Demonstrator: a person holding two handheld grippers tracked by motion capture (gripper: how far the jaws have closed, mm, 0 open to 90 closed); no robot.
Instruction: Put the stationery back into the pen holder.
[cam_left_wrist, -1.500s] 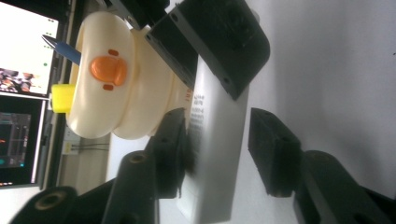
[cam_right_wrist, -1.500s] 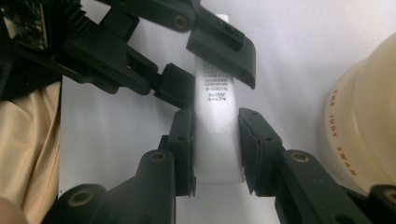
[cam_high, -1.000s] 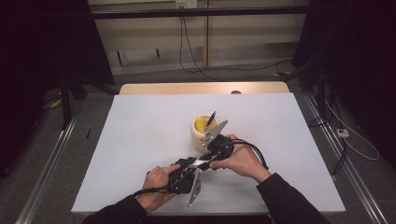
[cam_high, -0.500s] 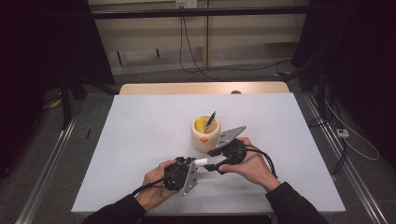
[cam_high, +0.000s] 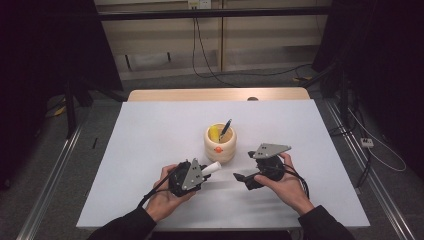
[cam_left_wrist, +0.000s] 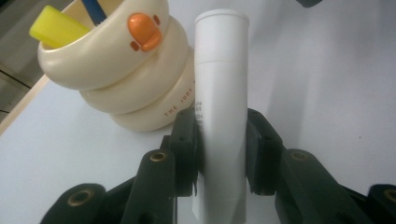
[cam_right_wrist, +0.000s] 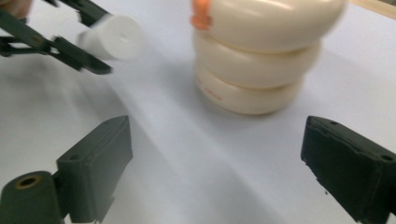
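Observation:
A cream ringed holder (cam_high: 220, 146) with an orange duck bill stands mid-table; a yellow item (cam_high: 214, 133) and a dark pen (cam_high: 226, 127) stick out of it. My left gripper (cam_high: 204, 171) is shut on a white tube (cam_high: 214, 167) that points toward the holder's base. In the left gripper view the pads (cam_left_wrist: 187, 149) press on both sides of the tube (cam_left_wrist: 222, 102), with the holder (cam_left_wrist: 126, 79) just behind. My right gripper (cam_high: 243, 180) is to the right of the tube. Its jaws have just been opening and stand wide, pads (cam_right_wrist: 100, 158) apart, with nothing between them.
The white table (cam_high: 150, 150) has bare room to the left and right of the holder. Its far edge is a wooden strip (cam_high: 215, 95). Black cables trail from both grippers toward the person's forearms at the near edge.
The right gripper has drawn away to the right from the left gripper and the tube, and its jaws have spread. The left gripper still has the tube.

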